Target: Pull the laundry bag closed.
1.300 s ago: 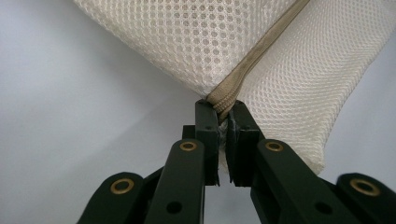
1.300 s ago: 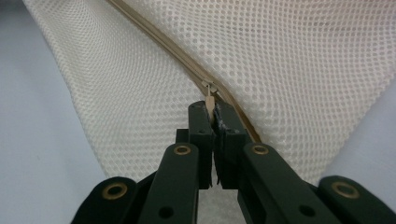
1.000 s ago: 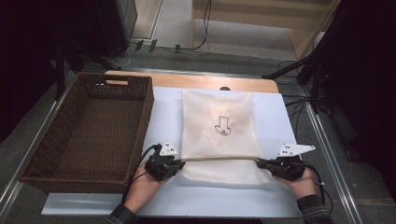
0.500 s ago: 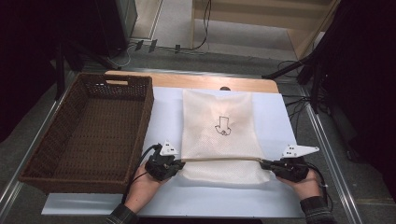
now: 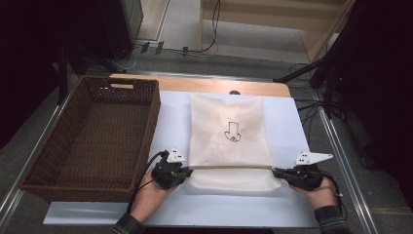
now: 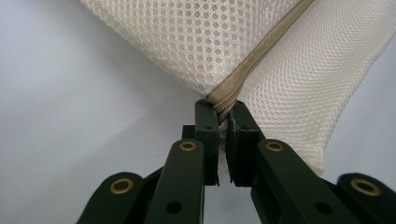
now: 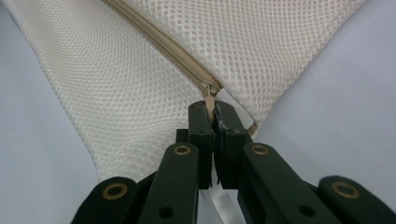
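Cream mesh laundry bag [image 5: 228,141] lying flat at centre frame in the high view, on the white sheet [image 5: 292,214] covering the counter [image 5: 204,86], with a small black arrow-like drawing [image 5: 232,132] printed near its middle. Tan zipper [image 5: 229,167] stretched taut as a straight line across the lower part of the bag, from lower centre-left to lower centre-right. Left tongs [image 5: 187,170] at the zipper's left end, clenched on it: in the left gripper view, left tongs [image 6: 223,122] pinching the tan zipper [image 6: 259,53] end where the mesh [image 6: 201,42] folds into a corner. Right tongs [image 5: 275,171] at the zipper's right end, likewise clenched: in the right gripper view, right tongs [image 7: 212,114] gripping the small zipper pull [image 7: 210,99] just below the slider. Brown wicker basket [image 5: 44,175] at left of frame, just beside the bag, well apart from the right tongs. Hands and sleeve cuffs entering from the bottom edge.
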